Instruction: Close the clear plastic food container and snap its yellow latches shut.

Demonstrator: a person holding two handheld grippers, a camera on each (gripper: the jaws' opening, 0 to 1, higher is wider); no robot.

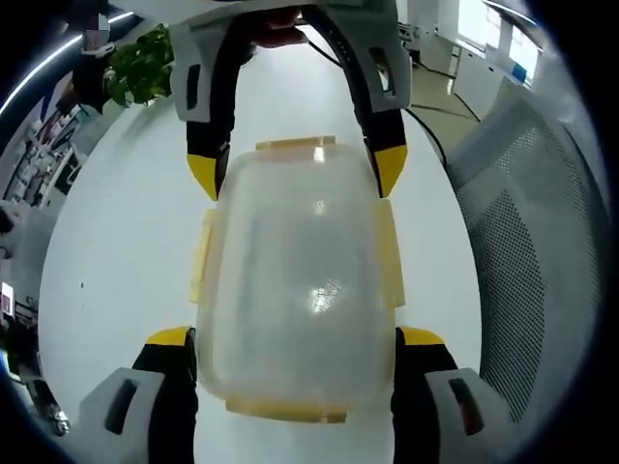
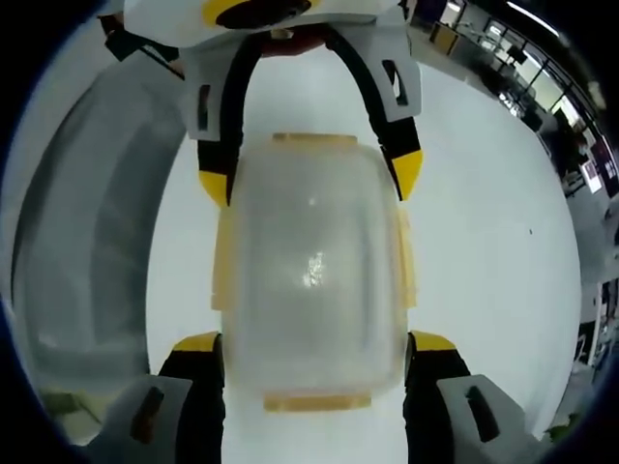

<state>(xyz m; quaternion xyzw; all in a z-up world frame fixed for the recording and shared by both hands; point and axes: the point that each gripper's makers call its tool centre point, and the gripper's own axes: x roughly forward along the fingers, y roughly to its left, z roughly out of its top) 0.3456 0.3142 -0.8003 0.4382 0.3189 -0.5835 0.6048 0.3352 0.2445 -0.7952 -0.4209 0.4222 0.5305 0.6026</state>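
The clear plastic container lies lid-up on the white table, seen from above. Its lid is on, and yellow latches show on all its sides, the long-side ones lying flat against the walls. My left gripper straddles the near end, yellow-tipped jaws against both walls. My right gripper comes in from the top and clasps the far end the same way. In the right gripper view the container sits between my right gripper below and my left gripper above.
A grey mesh office chair stands close to the table's edge, and the chair is on the left in the right gripper view. A green plant and desks lie beyond the far edge. A black cable trails off the table.
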